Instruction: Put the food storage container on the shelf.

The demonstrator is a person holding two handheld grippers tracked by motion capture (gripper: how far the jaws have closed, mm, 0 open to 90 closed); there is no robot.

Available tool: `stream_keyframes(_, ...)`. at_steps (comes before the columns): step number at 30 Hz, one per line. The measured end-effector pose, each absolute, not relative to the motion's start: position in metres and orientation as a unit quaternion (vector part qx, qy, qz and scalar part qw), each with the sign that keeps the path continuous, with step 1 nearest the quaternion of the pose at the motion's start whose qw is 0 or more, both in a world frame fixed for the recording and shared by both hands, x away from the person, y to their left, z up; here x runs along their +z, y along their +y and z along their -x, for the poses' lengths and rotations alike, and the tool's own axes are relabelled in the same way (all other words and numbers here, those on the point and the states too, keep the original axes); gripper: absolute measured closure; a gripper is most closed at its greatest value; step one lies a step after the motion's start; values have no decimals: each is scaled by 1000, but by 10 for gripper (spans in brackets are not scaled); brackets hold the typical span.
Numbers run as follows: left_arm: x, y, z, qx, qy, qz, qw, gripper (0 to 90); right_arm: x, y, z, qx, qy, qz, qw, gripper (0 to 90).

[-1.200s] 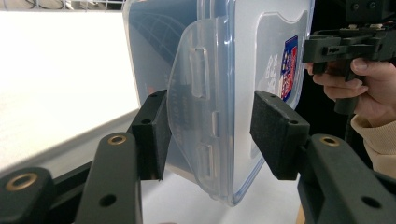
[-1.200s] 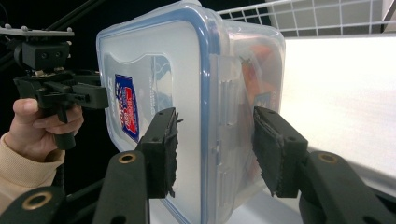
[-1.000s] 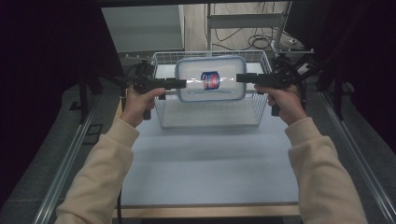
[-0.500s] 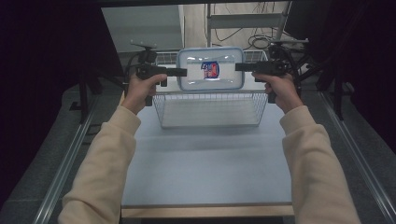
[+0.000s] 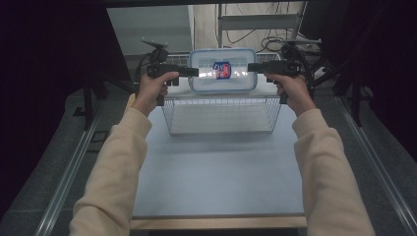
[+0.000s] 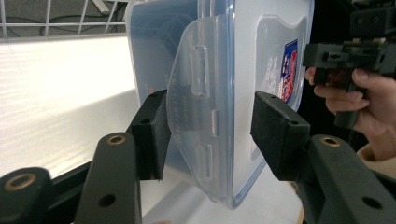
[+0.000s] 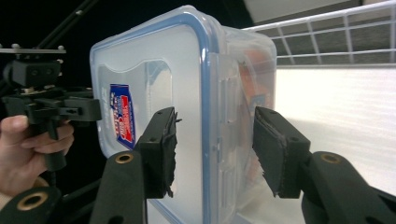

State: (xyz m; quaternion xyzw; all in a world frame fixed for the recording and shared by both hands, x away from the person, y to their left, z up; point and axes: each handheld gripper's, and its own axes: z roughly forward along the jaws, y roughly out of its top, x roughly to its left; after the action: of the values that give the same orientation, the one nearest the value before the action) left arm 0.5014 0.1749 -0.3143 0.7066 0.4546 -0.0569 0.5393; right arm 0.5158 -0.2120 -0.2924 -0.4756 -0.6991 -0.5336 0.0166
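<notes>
A clear plastic container (image 5: pixel 223 82) with a blue-rimmed lid and a red and blue label hangs in the air above the far rim of the wire basket (image 5: pixel 221 104). Its lid faces the high camera. My left gripper (image 5: pixel 195 72) is shut on its left end, and my right gripper (image 5: pixel 250 67) is shut on its right end. In the left gripper view the jaws of my left gripper (image 6: pixel 208 128) straddle the side latch of the container (image 6: pixel 219 70). In the right gripper view my right gripper (image 7: pixel 215 140) spans the lid edge and body of the container (image 7: pixel 154 70).
The wire basket stands on the pale table (image 5: pixel 216 172) toward its far side. Metal rails run along both sides of the table. Cables and dark stands lie behind the basket.
Both grippers have lifted the container up out of the basket and carried it farther from the person, with its lid now facing the camera.
</notes>
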Motion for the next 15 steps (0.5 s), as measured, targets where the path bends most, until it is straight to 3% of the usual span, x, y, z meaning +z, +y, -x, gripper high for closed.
stream_keyframes(4,-316,174,-509,-67,463,-698,541,466,-292,-208,-518,-527,-699,483,-6,538)
stream_keyframes(7,-319,174,-516,-77,469,-697,536,427,-294,-202,-519,-513,-705,490,-26,511)
stream_keyframes(15,-328,178,-525,-91,481,-676,550,392,-301,-201,-521,-516,-697,497,-18,489)
